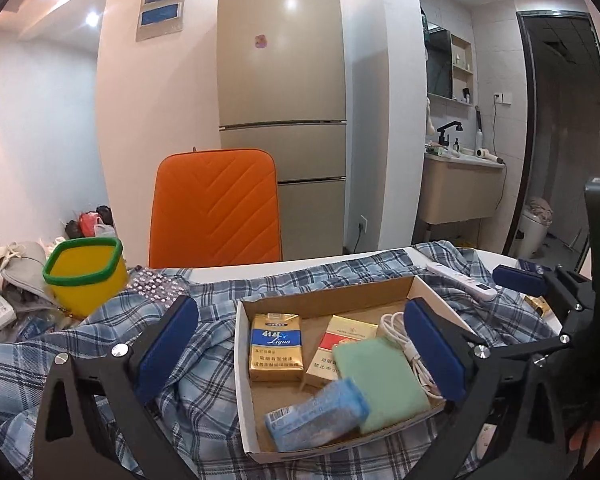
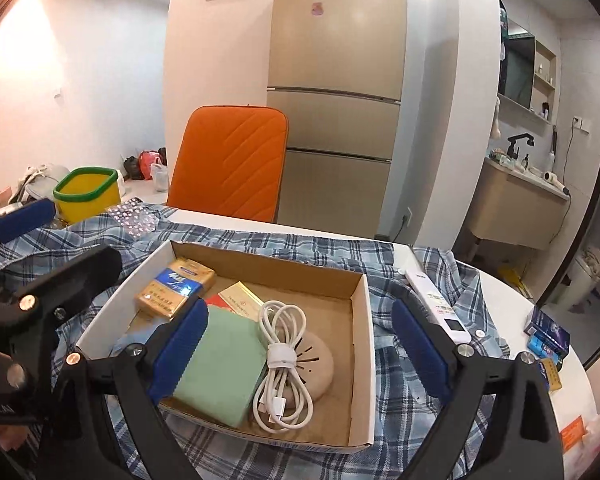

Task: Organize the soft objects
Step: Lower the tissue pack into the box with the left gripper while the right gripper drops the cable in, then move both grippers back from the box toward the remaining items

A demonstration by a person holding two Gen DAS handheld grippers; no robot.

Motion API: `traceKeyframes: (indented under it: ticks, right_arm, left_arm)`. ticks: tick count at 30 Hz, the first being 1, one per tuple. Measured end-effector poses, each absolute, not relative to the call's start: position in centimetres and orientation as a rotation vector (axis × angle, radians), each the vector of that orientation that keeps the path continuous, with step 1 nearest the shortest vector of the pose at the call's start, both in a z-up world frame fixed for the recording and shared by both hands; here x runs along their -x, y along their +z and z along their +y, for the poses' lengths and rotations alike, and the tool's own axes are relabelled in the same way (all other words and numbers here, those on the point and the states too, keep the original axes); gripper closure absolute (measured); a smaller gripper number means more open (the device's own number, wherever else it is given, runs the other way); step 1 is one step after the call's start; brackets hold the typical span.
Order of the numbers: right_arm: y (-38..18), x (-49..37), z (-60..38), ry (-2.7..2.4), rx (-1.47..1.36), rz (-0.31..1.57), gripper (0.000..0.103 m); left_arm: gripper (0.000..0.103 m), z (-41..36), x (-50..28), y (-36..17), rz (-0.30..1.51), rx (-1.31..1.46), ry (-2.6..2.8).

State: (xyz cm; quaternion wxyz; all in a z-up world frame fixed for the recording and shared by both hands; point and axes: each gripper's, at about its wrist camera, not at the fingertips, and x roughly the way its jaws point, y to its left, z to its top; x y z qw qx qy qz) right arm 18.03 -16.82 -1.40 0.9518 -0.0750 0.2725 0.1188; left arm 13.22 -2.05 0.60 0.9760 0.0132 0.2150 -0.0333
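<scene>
- I hold both grippers above the cardboard box, which sits on the plaid shirt spread over the surface; neither holds anything, so I judge I am between picks, choosing the next soft item.
- My left gripper is spread wide, straddling the box's left half; my right gripper is spread wide too, 1 finger over the folded green cloth and the other outside the box's right wall.
- Soft items already in the box: the green cloth, matte and folded square near the front wall, and a blue tissue pack in crinkly film at the front left corner.
- The shirt is thin, rumpled and limp; it lies under the box, so I judge the next move calls for pinching a fold without dragging the box.
- The coiled white cable, glossy and springy, rests on a round beige disc.
</scene>
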Motion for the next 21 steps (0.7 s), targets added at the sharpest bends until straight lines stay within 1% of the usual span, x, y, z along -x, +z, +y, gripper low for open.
traceKeyframes:
  ticks: [9, 17, 21]
  right_arm:
    - [-0.1, -17.3, -17.8, 0.222, 0.118, 0.518, 0.008]
    - [2.9, -13.5, -18.7, 0.197, 0.129, 0.402, 0.008]
    - [3.4, -10.9, -19.0, 0.167, 0.139, 0.334, 0.008]
  left_arm:
    - [0.001, -1.2, -10.8, 2.9, 0.364, 0.034, -0.070]
    - [0.001, -0.1, -6.5, 4.5, 0.321, 0.092, -0.106]
    - [0.001, 0.0, -4.3, 4.8, 0.273, 0.086, -0.108]
